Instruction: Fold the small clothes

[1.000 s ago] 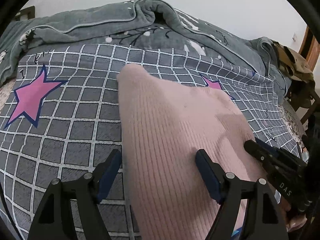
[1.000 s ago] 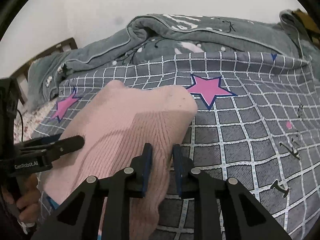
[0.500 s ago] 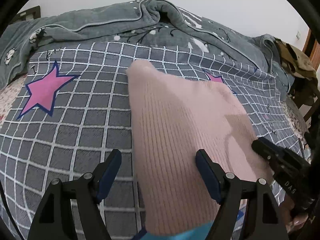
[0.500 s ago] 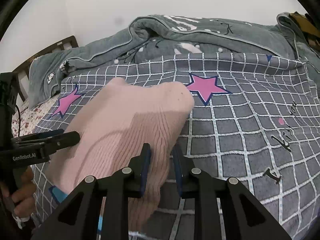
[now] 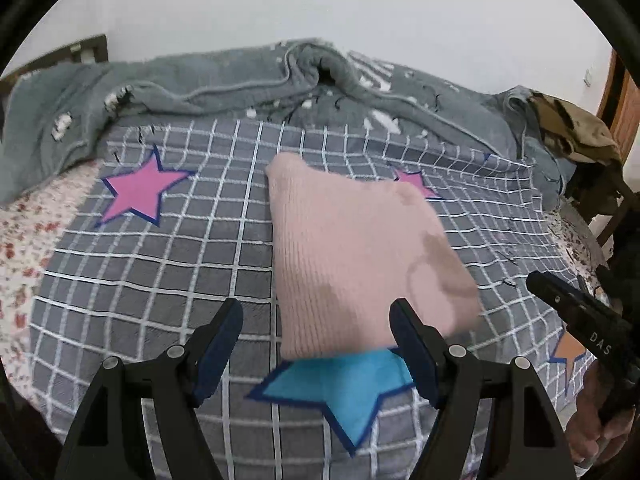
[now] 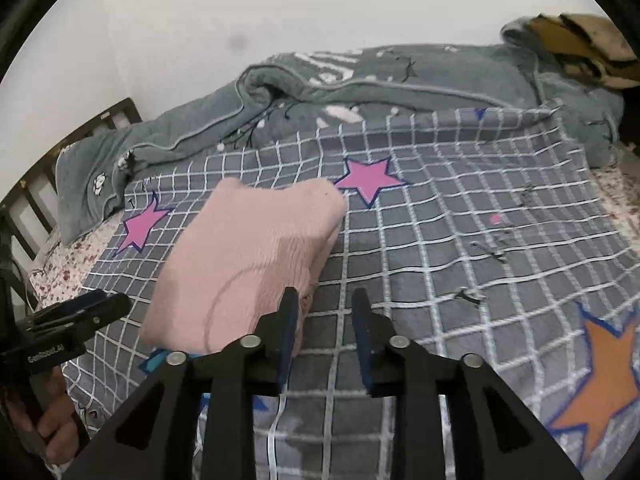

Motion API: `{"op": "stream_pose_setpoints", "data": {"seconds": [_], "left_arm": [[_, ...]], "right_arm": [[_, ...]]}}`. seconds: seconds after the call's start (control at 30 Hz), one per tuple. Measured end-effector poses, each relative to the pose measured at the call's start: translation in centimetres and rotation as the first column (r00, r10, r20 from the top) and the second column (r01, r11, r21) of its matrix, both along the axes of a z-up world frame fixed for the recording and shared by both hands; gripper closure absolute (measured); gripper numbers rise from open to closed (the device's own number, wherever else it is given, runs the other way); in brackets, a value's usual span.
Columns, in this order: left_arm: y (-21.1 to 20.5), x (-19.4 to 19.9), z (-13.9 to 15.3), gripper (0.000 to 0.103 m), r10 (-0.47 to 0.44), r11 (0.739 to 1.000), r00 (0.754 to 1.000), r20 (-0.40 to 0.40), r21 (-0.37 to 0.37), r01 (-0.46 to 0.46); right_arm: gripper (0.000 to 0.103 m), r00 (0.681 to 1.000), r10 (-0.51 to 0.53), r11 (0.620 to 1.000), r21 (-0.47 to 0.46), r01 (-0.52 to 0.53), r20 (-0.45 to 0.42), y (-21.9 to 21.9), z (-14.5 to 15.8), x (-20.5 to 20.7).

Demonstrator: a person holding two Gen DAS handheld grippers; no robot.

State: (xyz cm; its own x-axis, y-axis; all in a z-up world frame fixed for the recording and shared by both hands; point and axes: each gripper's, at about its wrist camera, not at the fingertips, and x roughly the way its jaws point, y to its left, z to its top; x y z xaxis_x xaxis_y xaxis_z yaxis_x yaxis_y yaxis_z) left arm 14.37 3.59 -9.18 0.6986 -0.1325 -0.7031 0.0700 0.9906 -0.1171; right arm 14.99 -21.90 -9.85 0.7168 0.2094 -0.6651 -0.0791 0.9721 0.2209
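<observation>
Pink knit (image 5: 356, 264), folded into a chunky rectangle, lying flat on the checked sheet (image 5: 168, 280) of the bed, near edge overlapping a blue star (image 5: 340, 388). Left gripper (image 5: 318, 344) hanging just short of it, jaws wide apart, nothing between them. Right gripper (image 6: 325, 336) at the knit's right near corner, jaws opening, left finger (image 6: 289, 320) right against the fabric edge, gap itself over bare sheet, not clamped on anything. 2 pink stars (image 6: 370, 178) further back. Grey blanket (image 6: 280, 92) bunched along the wall. Brown garment (image 5: 576, 128) far right.
</observation>
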Motion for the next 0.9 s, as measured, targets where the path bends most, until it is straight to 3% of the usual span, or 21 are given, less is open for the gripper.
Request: {"op": "stream_pose_setpoints", "data": {"seconds": [0.13, 0.23, 0.3, 0.4, 0.57, 0.9], "left_arm": [[-0.7, -3.0, 2.3, 0.022, 0.006, 1.000, 0.999, 0.053, 0.019, -0.007], [-1.2, -5.2, 3.7, 0.017, 0.023, 0.999, 0.996, 0.088, 0.033, -0.026], [-1.5, -6.6, 4.6, 0.015, 0.035, 0.998, 0.994, 0.108, 0.047, -0.041], [-1.9, -8.3, 5.7, 0.012, 0.053, 0.996, 0.992, 0.118, 0.058, -0.061], [-2.5, -10.9, 7.2, 0.011, 0.054, 0.995, 0.989, 0.139, 0.075, -0.065], [-3.9, -14.2, 8.9, 0.011, 0.070, 0.992, 0.980, 0.186, 0.088, -0.087]], "right_arm": [[0.054, 0.999, 0.000, 1.000, -0.027, 0.001, 0.032, -0.4, 2.4, -2.8], [0.038, 0.998, -0.009, 0.998, -0.058, 0.012, 0.055, -0.7, 4.0, -5.2], [0.018, 0.996, -0.031, 0.996, -0.080, 0.038, 0.082, -1.0, 4.9, -6.9], [0.010, 0.992, -0.033, 0.992, -0.113, 0.047, 0.123, -1.1, 6.3, -9.4], [0.003, 0.987, -0.027, 0.993, -0.112, 0.045, 0.157, -1.8, 7.8, -12.4], [0.003, 0.985, -0.033, 0.992, -0.112, 0.052, 0.169, -3.0, 9.2, -15.5]]}}
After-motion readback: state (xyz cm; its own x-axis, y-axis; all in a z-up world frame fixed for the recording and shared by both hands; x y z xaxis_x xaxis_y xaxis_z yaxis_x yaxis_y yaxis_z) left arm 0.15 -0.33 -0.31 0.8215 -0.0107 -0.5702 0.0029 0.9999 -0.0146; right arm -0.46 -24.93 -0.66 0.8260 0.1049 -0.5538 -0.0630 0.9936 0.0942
